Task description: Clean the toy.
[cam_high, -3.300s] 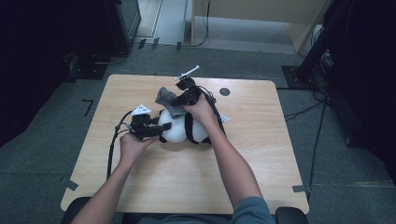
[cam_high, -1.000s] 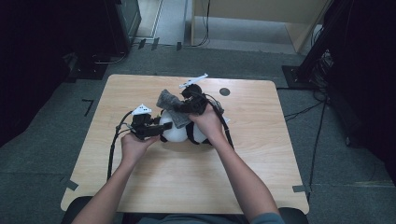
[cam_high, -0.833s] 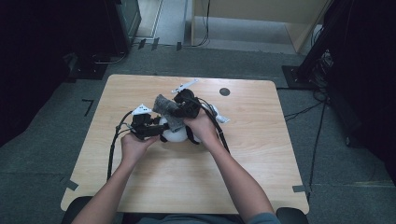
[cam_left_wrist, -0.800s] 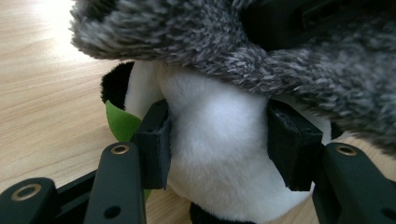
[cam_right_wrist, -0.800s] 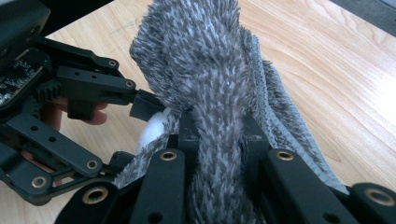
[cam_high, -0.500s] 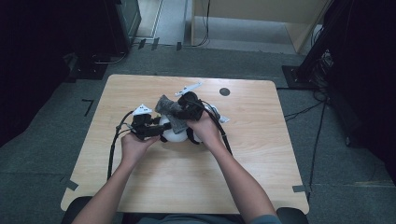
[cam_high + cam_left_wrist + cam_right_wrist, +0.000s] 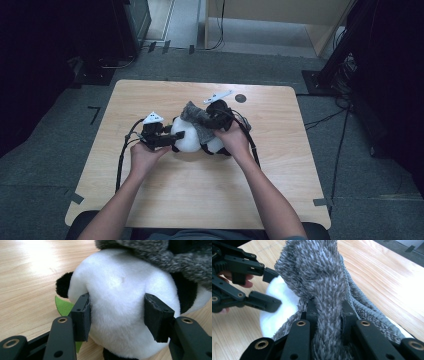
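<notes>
Plush panda (image 7: 186,140) lying on the table (image 7: 200,200), white body between the jaws of the left gripper (image 7: 116,315). Both pads (image 7: 83,315) pressed into the fur at either flank, so clamped on the panda. Green scrap (image 7: 63,306) (leaf-like, partly under the toy) just beyond the left jaw, black ear above it.

Grey fuzzy cloth (image 7: 322,277) draped over the panda's far end, a bunched fold of it pinched tight in the right gripper (image 7: 327,315); rest of the cloth spilling ahead and to both sides of those jaws. From the right gripper view, left gripper off to the left, biting white fur.

Seen from above: right gripper (image 7: 212,117) just beyond the panda, left gripper (image 7: 167,136) against its near-left side.
</notes>
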Tool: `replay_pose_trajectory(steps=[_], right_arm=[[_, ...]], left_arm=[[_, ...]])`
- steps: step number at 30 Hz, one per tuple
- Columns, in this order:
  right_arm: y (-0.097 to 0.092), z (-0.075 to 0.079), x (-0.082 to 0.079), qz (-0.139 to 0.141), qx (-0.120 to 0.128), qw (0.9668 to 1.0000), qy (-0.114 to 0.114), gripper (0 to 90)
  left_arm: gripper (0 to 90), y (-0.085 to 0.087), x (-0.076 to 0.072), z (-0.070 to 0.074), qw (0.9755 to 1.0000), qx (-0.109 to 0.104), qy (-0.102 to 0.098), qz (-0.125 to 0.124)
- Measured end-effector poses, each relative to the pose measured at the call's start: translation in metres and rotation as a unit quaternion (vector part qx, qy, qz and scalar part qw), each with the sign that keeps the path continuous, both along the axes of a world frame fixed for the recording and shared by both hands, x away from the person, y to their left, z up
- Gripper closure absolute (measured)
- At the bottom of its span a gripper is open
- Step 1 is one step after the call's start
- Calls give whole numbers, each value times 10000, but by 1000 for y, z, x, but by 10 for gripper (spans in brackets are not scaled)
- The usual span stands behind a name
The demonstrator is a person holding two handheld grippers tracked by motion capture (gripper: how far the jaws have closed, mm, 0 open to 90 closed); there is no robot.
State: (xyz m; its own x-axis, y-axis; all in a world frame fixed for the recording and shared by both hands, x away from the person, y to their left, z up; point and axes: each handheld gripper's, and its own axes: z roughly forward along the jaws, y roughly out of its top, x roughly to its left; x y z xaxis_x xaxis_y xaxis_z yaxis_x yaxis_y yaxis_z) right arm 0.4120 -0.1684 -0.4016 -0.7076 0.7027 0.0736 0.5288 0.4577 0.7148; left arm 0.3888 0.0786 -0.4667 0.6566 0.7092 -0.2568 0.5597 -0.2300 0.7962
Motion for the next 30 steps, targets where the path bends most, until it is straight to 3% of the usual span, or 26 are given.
replay_pose_trajectory(steps=[11, 17, 30], right_arm=[[-35, 4, -5, -233, 154, 9996, -92, 756], [-53, 3, -8, -375, 315, 9987, -131, 754], [-88, 4, -16, -694, 278, 9971, -139, 745]], left_arm=[[406, -1, 1, -1, 10000, 12, -18, 15], [362, 1, 3, -3, 9999, -42, 115, 41], [330, 2, 5, -5, 9999, -30, 98, -9]])
